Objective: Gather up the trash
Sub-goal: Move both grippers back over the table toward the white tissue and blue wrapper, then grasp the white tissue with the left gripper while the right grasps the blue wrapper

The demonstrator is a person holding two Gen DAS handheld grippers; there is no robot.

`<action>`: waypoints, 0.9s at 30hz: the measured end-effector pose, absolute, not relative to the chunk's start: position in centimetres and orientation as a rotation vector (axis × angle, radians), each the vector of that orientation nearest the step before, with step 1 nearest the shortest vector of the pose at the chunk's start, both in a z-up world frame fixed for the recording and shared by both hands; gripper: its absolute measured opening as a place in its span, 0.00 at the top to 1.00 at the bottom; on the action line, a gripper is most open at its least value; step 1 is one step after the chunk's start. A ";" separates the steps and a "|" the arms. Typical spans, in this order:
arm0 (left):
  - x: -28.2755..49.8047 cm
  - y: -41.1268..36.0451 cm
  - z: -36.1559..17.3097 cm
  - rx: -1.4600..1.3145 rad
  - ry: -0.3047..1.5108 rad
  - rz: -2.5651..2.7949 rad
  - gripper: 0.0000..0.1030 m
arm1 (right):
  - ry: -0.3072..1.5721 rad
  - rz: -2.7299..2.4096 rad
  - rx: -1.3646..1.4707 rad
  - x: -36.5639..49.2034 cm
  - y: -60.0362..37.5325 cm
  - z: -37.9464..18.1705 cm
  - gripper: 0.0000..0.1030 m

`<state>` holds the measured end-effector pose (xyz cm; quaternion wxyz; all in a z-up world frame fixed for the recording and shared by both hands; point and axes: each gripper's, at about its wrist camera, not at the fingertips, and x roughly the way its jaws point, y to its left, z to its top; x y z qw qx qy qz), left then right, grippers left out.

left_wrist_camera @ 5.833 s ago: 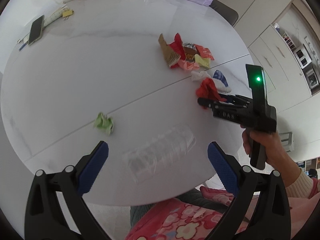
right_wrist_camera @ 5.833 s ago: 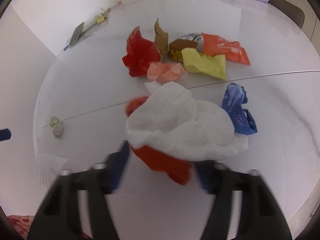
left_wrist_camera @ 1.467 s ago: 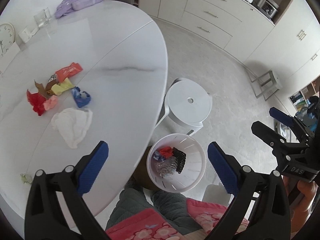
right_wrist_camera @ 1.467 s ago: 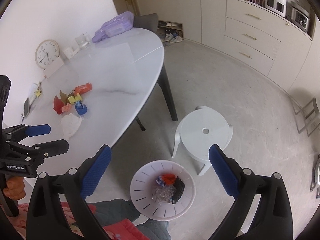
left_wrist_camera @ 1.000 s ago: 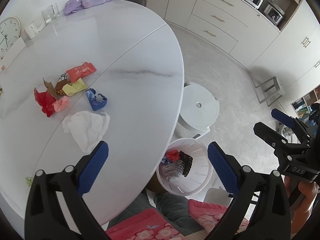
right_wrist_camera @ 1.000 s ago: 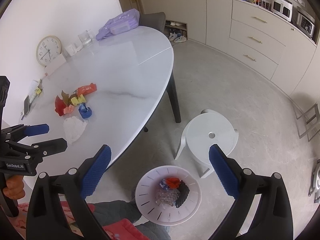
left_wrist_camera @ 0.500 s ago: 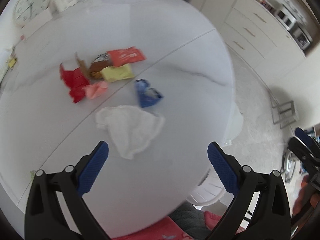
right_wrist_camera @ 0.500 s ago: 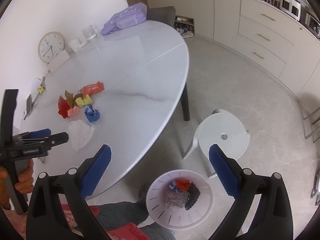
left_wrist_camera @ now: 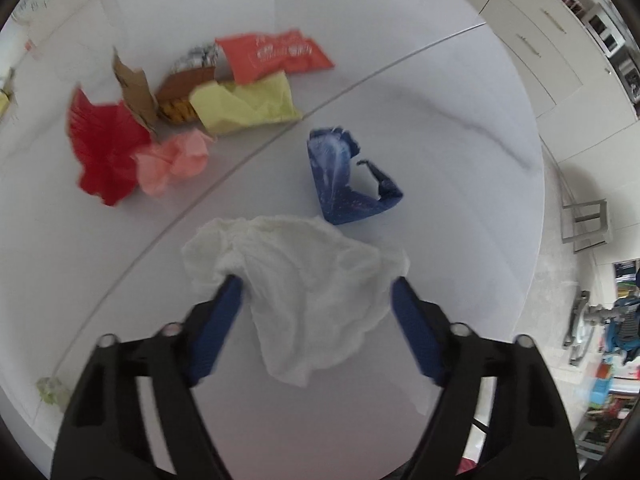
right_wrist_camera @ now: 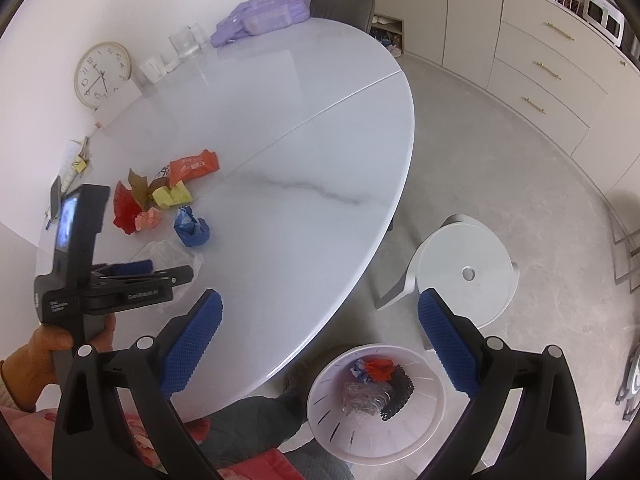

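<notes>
- Left gripper (left_wrist_camera: 314, 286): fingers spread wide, straddling the white tissue (left_wrist_camera: 298, 288) on the desk (left_wrist_camera: 440, 120); left finger touches the tissue's edge, right finger sits just beside its other edge. Nothing clamped.
- Blue wrapper (left_wrist_camera: 346, 178) lies at 12 o'clock from the tissue, near but apart.
- Trash cluster at 10–11 o'clock: red paper (left_wrist_camera: 104, 148), pink crumple (left_wrist_camera: 174, 160), brown cardboard scrap (left_wrist_camera: 136, 94), yellow wrapper (left_wrist_camera: 244, 106), orange packet (left_wrist_camera: 276, 56) with white print, too blurred to read.
- Small green scrap (left_wrist_camera: 50, 388) at 8 o'clock near the desk edge.
- Right gripper (right_wrist_camera: 318, 332): fingers wide open, empty, hanging off the desk above the floor.
- White bin (right_wrist_camera: 376, 402) at 5 o'clock below it, holding a red piece, a black mesh piece and crinkled clear plastic.
- White stool (right_wrist_camera: 466, 272) beside the bin.
- Lettering on the left gripper's body in the right wrist view looks like "GenRobot.AI", marginal.
- Wall clock (right_wrist_camera: 102, 74) at 10 o'clock.
</notes>
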<state>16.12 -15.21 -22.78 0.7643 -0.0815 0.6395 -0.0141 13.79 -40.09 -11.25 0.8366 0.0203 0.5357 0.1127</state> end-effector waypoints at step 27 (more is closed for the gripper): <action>12.1 -8.9 -18.4 -0.157 1.302 0.082 0.80 | 1.205 0.539 -0.232 22.6 -20.9 -18.8 0.05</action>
